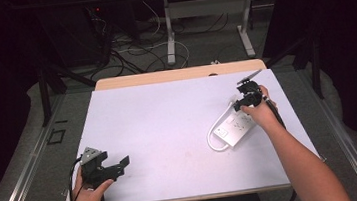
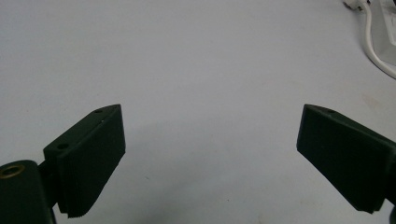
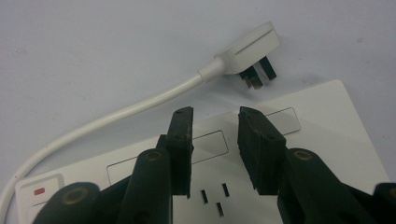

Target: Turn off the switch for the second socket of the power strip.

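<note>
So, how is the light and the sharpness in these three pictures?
High view: the table is bright, the surroundings nearly black. Left gripper view: soft, even light, a faint shadow between the open left claw. Right gripper view: the plug and power strip are sharp, the right claw slightly soft.

Near end of the power strip (image 3: 327, 135) hidden behind the right gripper (image 3: 215, 154), its red-marked switch (image 3: 39, 191) cut by the picture's edge, plug (image 1: 232, 101) beside the strip too small to read from above.
</note>
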`<state>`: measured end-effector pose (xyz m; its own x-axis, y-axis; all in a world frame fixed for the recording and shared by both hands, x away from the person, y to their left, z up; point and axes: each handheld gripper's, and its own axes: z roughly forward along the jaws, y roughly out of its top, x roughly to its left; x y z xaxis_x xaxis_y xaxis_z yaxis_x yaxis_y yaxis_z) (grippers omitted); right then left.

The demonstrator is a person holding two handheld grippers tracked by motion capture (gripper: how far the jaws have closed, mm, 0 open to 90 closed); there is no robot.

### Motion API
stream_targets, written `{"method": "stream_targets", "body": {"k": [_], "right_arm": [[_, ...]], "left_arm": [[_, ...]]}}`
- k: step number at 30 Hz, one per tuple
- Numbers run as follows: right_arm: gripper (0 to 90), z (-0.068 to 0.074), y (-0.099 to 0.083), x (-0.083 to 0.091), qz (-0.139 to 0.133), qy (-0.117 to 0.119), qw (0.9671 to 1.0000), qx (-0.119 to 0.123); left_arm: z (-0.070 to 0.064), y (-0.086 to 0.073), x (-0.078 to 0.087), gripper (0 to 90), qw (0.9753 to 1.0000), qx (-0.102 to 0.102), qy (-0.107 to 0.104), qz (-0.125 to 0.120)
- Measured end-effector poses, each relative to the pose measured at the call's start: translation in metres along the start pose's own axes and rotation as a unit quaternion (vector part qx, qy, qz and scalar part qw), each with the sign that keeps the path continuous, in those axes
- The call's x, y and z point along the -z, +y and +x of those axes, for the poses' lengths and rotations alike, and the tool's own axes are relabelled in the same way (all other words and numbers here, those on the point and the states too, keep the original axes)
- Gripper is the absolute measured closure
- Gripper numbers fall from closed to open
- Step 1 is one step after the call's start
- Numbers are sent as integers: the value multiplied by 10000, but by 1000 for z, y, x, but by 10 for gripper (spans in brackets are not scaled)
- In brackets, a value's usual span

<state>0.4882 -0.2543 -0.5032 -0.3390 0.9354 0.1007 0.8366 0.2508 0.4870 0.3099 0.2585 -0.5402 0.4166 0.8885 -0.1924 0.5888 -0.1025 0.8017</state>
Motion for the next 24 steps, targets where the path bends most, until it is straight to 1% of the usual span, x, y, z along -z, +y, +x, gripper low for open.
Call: {"method": "stream_targets", "body": {"k": [2,3,4,5,7,8,9,11,13,15,17,18,19,20,21,22,23,24], "right_arm": [[631,0,0,1,-29,14,10000,7],[622,2,0,1,-4,4,10000,-85],[610,2,-1,1,-54,51,9999,-104],[597,2,0,2,-1,12,9999,-111],[576,2,-1,3,-30,37,10000,-18],[563,2,-2,3,-97,61,9999,3],[551,3,-2,4,-45,37,10000,-42],[524,3,-2,5,-20,59,10000,-28],[510,4,-3,6,-48,62,10000,18],[487,5,-3,8,-93,79,9999,14],[465,6,-3,9,-110,143,9998,7],[457,6,-4,9,-184,117,9997,58],[447,7,-4,9,-172,117,9998,49],[434,7,-4,10,-135,117,9998,96],[424,7,-5,10,-141,89,9998,95],[416,7,-5,10,-172,88,9997,166],[405,8,-6,10,-174,138,9997,138],[399,9,-6,11,-172,127,9996,164]], "left_arm": [[0,0,0,80,10000,-2,2,0],[0,0,0,80,10000,0,1,-2],[0,0,0,80,10000,-1,1,0],[0,0,0,81,10000,1,2,-3],[0,0,0,81,10000,0,1,-3],[0,0,0,81,10000,-1,-1,-2],[0,0,0,81,10000,0,0,-1],[0,0,0,81,10000,0,1,-1],[0,0,0,81,10000,1,1,-2],[0,0,-1,81,10000,-5,0,-2],[0,0,-1,81,10000,1,0,-2],[0,0,-1,81,10000,1,0,0],[0,0,0,81,10000,-3,0,-1],[0,0,0,81,10000,-4,1,-3],[0,0,0,81,10000,-1,1,-4],[0,0,0,81,10000,-2,1,-3],[0,0,0,82,10000,-2,3,-3],[0,0,0,82,10000,-4,3,-3]]}}
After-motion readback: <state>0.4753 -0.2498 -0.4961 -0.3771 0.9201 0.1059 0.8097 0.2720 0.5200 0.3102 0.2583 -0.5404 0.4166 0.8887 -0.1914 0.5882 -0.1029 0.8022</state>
